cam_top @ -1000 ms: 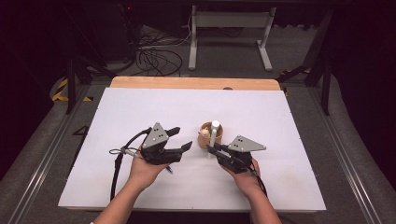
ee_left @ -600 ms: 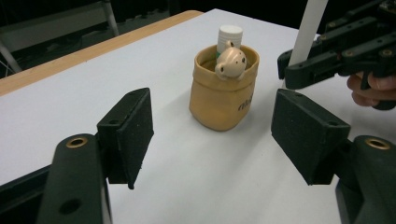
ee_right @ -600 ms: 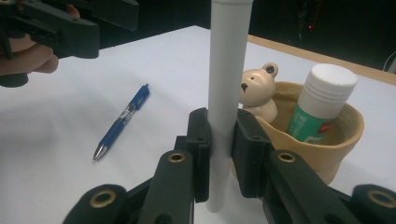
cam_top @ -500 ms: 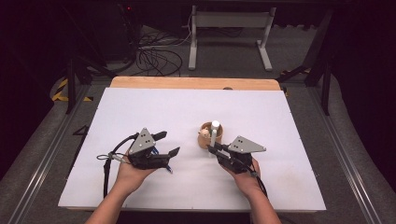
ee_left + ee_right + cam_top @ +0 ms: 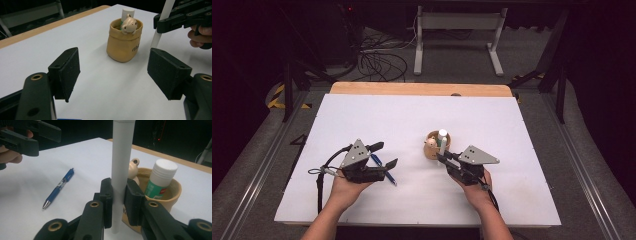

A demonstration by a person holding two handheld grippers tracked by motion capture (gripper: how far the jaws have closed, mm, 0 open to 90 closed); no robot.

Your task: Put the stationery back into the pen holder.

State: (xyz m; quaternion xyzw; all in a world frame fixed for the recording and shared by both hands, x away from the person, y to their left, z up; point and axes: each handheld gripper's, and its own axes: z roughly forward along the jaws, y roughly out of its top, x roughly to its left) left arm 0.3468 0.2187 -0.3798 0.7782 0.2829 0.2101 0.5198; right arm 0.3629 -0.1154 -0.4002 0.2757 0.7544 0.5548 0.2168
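Observation:
A tan pouch (image 5: 432,148) stands mid-table with a white-capped glue stick (image 5: 442,134) and a small animal figure (image 5: 128,23) in it. My right gripper (image 5: 119,195) is shut on an upright white stick (image 5: 121,167), just in front of the pouch (image 5: 165,195). That stick (image 5: 160,27) also appears in the left gripper view, beside the pouch (image 5: 123,45). My left gripper (image 5: 386,154) is open, to the left of the pouch, with nothing between its jaws (image 5: 113,72). A blue pen (image 5: 381,166) lies flat on the table under it.
The white table top (image 5: 412,115) has a wooden strip (image 5: 417,88) along its far edge. Beyond it are a metal frame (image 5: 457,30) and floor cables (image 5: 377,62). Both hands rest near the front edge.
My left gripper has drawn back to the left, away from the pouch, and its jaws now stand over the blue pen. The right gripper has stayed put with the white stick.

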